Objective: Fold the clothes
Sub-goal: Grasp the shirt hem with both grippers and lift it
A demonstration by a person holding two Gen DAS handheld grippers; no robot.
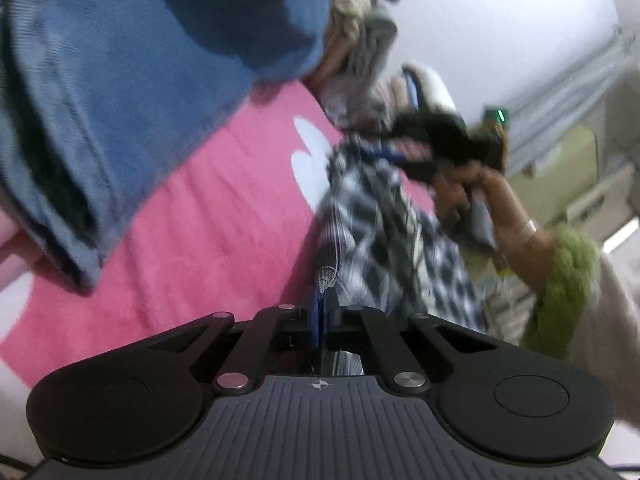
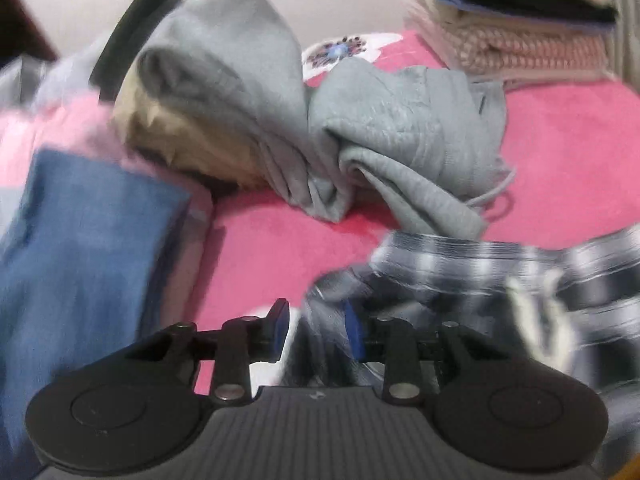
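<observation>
A black-and-white plaid shirt (image 1: 380,220) hangs stretched over a pink bed cover (image 1: 208,208). My left gripper (image 1: 320,316) is shut on the shirt's near edge, its blue pads pressed together on the cloth. The shirt's far end runs up toward a hand (image 1: 488,188) that holds the other gripper; that part is blurred. In the right wrist view, my right gripper (image 2: 316,328) is open. A bunch of the plaid shirt (image 2: 520,272) lies between its pads against the right one, with a gap at the left pad.
A blue denim garment (image 1: 120,100) lies at the left, and shows as denim (image 2: 80,248) in the right wrist view. A crumpled grey hoodie (image 2: 380,128) and a tan garment (image 2: 180,140) lie ahead. A stack of folded clothes (image 2: 520,32) sits at the back right.
</observation>
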